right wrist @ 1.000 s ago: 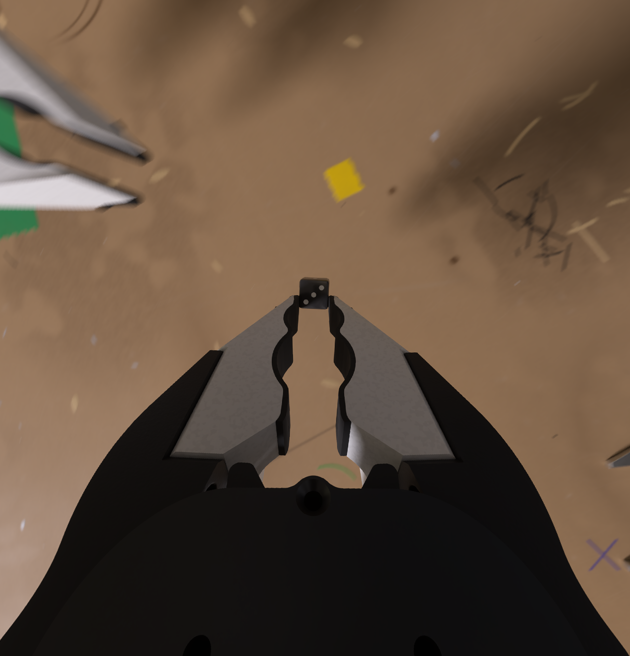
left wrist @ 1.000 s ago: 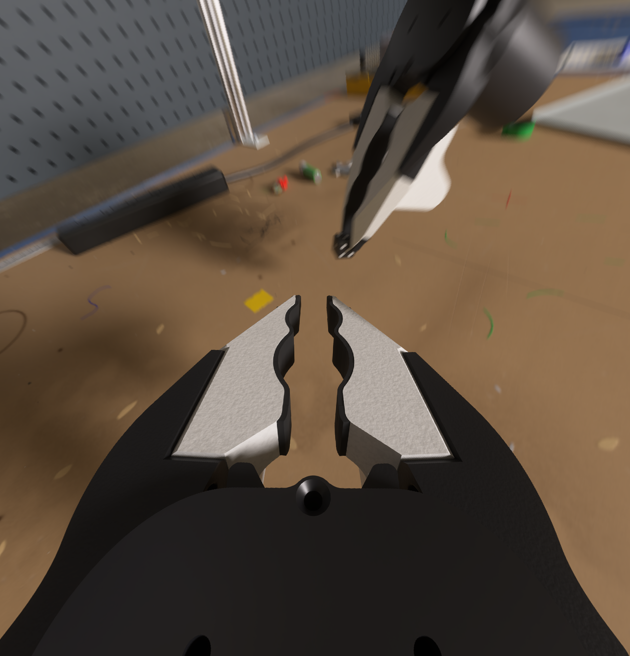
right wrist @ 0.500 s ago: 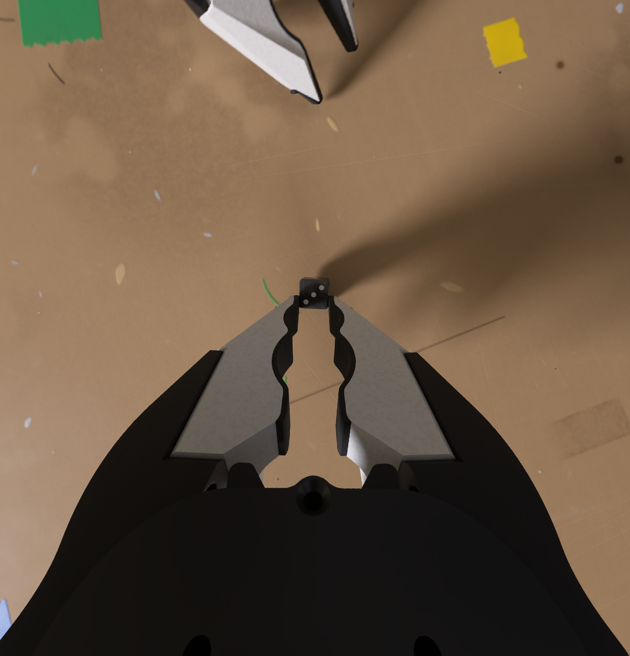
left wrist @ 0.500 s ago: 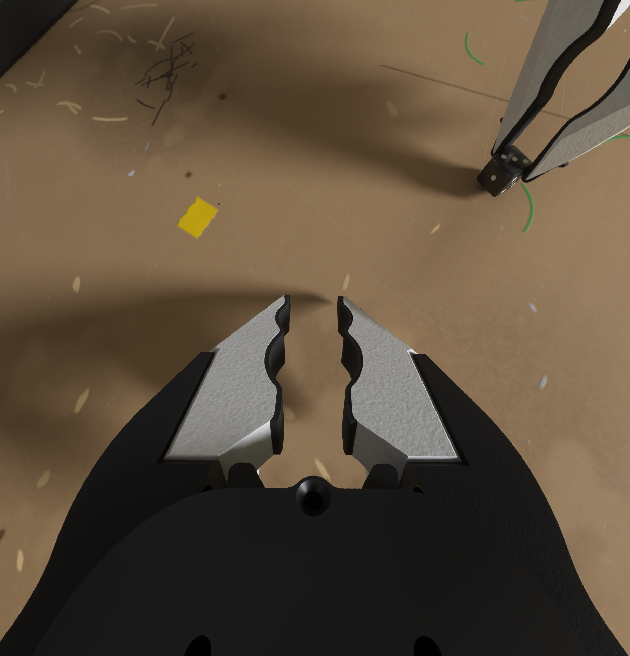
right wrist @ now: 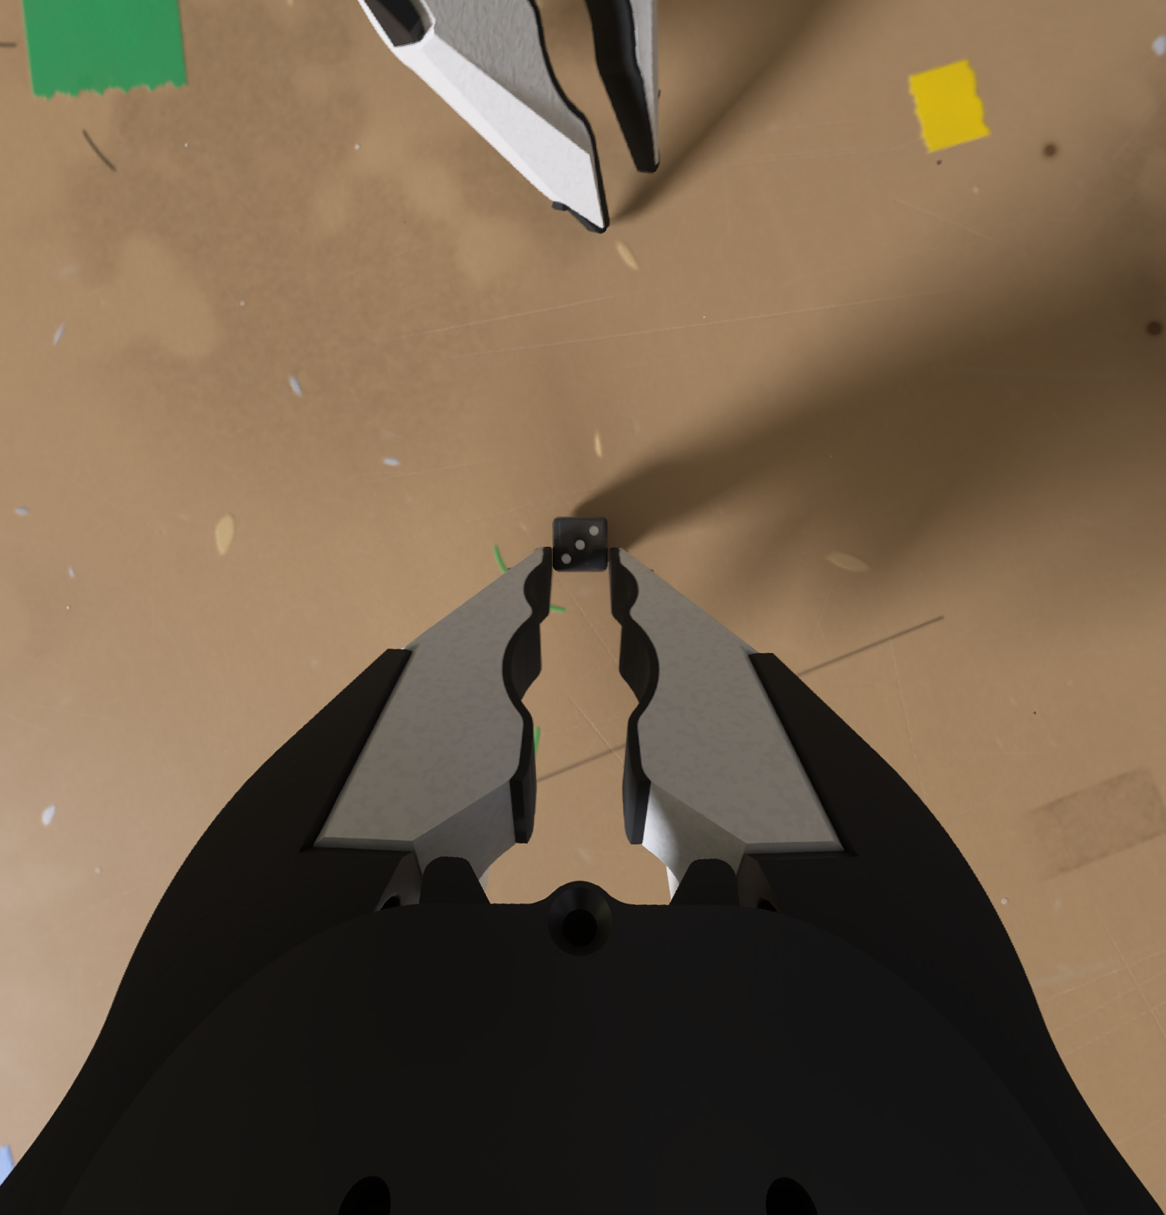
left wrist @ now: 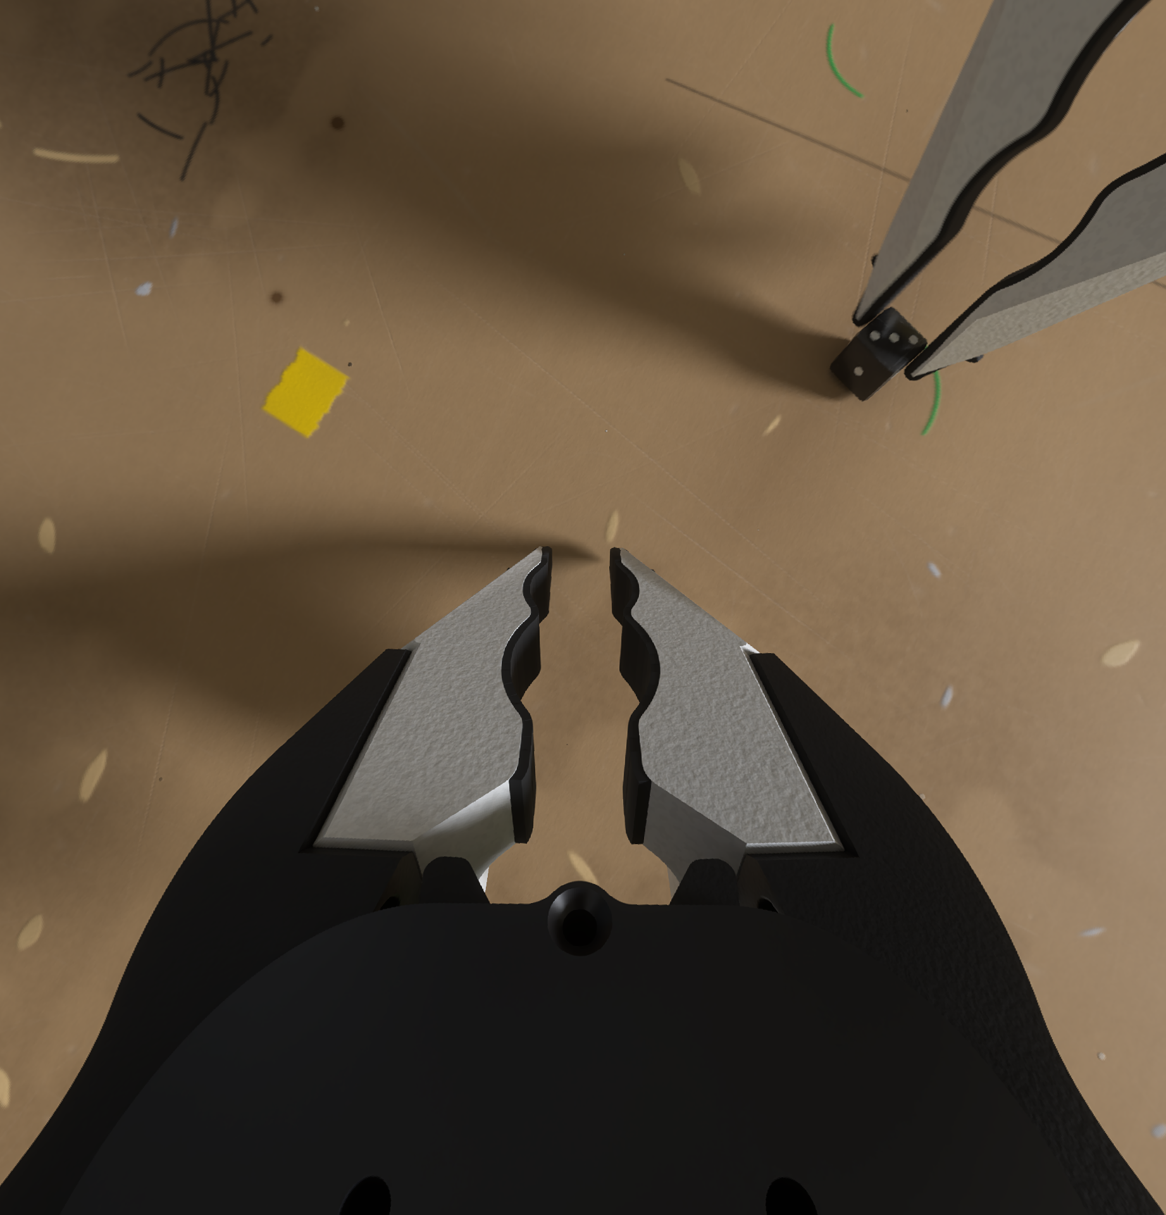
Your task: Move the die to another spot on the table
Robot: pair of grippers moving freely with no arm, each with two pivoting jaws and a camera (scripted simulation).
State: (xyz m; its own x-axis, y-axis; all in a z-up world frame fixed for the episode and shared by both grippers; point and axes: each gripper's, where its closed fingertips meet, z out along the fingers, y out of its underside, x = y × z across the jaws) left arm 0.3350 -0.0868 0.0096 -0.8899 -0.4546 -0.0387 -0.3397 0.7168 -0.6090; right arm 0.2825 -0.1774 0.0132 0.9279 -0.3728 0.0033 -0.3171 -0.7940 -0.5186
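Note:
The die is small and black with white pips. My right gripper is shut on it at the very fingertips and holds it at the brown table's surface, where its shadow meets it. In the left wrist view the die and the right gripper are at the upper right. My left gripper is narrowly open and empty, tips close above the table, left of the die. It also shows in the right wrist view, beyond the die.
A yellow tape patch lies left of the die and also shows in the right wrist view. A green tape patch lies far left. A green thread lies beside the die. Black scribbles mark the far table.
Over the last second the right gripper carried the die away from the yellow patch and down to the table. The left gripper tipped down toward the table; its jaws widened, then narrowed slightly.

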